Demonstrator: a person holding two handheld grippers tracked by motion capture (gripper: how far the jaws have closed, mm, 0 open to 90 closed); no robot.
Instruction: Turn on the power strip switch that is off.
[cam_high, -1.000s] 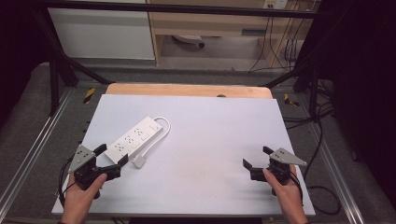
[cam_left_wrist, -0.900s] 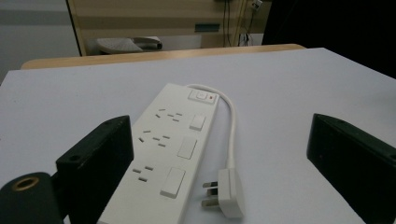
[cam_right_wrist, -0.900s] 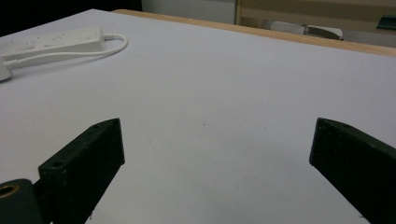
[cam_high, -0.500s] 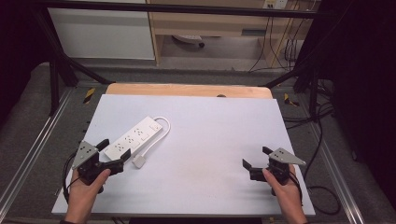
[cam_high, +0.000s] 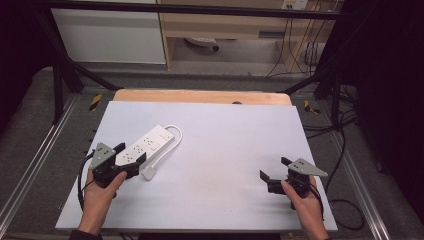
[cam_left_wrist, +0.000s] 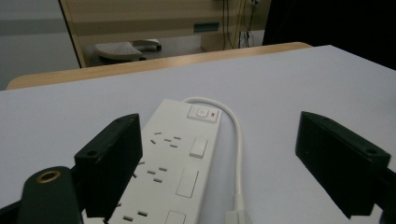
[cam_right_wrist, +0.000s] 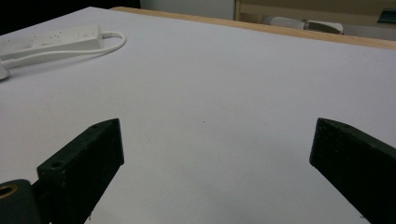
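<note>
Currently: white power strip (cam_high: 145, 147) lying flat near worktop's (cam_high: 230, 130) left edge, its near end between closing, not yet gripping jaws of left claw (cam_high: 131, 156); right claw (cam_high: 274, 169) released near right edge.

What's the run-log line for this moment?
left claw: open, just been closing, astride power strip, pads not pressing | right claw: open, nothing between | plug: on table

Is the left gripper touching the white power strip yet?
Cannot tell. In the left gripper view the left gripper straddles the power strip; its left jaw overlaps the strip's edge, hiding any gap, while the right jaw stands clear.
</note>
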